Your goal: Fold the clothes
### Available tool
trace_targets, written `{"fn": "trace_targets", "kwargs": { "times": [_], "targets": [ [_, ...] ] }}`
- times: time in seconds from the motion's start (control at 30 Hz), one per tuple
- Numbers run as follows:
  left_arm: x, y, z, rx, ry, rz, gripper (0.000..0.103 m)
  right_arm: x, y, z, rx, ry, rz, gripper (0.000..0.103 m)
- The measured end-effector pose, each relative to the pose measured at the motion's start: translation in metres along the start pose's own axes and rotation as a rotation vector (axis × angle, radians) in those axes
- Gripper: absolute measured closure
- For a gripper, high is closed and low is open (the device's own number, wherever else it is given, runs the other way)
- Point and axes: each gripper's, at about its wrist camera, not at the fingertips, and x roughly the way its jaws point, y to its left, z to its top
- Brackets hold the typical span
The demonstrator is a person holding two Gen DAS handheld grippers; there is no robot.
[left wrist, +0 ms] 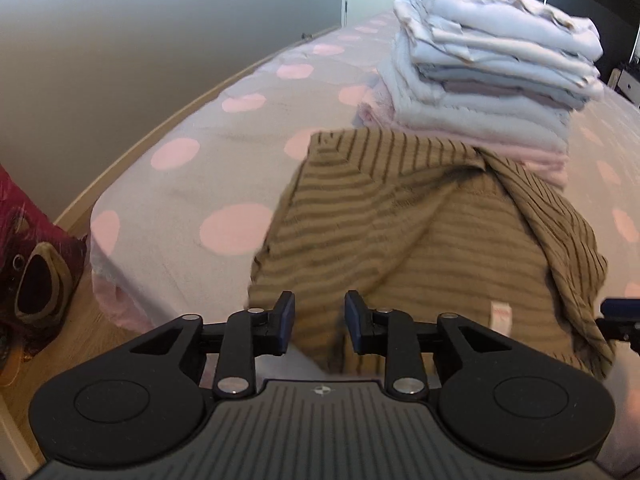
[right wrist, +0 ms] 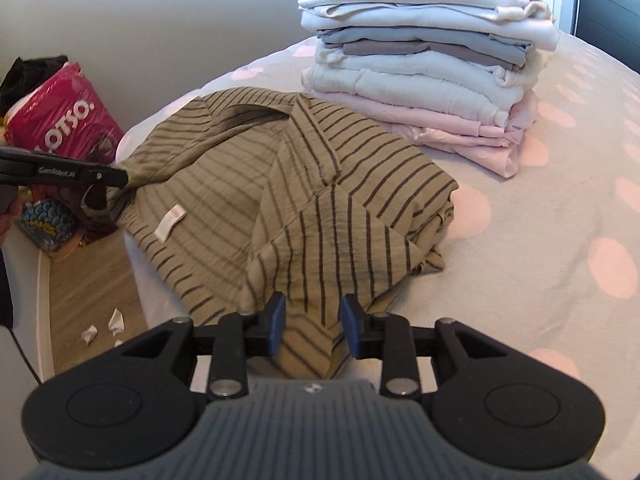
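Left wrist view: the olive striped shirt (left wrist: 400,232) lies rumpled on the bed (left wrist: 200,168), its far edge against the stack (left wrist: 492,64) of folded clothes; left tongs (left wrist: 320,322) gape over its near hem. Right wrist view: shirt (right wrist: 256,184) half-folded, white label showing; right tongs (right wrist: 312,324) parted around a fold.

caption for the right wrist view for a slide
Right gripper open over the striped shirt on a polka-dot bed, folded stack behind.

Left tongs (left wrist: 320,322) parted over striped shirt (left wrist: 420,240).
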Motion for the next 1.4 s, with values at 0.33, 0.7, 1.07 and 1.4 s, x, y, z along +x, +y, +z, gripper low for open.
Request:
{"fn": "trace_targets", "kwargs": {
  "times": [0.33,0.7,1.07,1.4],
  "targets": [
    [-0.049,-0.043,-0.030,0.063,0.089,-0.084,0.074,-0.049,0.004,-0.020,-0.016,-0.022,-0.009,0.060],
    [-0.111,-0.142,0.015,0.284,-0.020,-0.159,0.066,-0.153,-0.035,-0.067,0.076,-0.099,-0.107,0.050],
    [-0.191,-0.311,0.059,0.610,-0.169,-0.264,0.059,-0.260,-0.090,-0.142,0.182,-0.173,-0.228,0.041],
    [-0.214,-0.423,0.002,0.656,-0.256,-0.442,0.046,-0.312,-0.122,-0.208,0.267,-0.230,-0.340,0.033]
  ]
}}
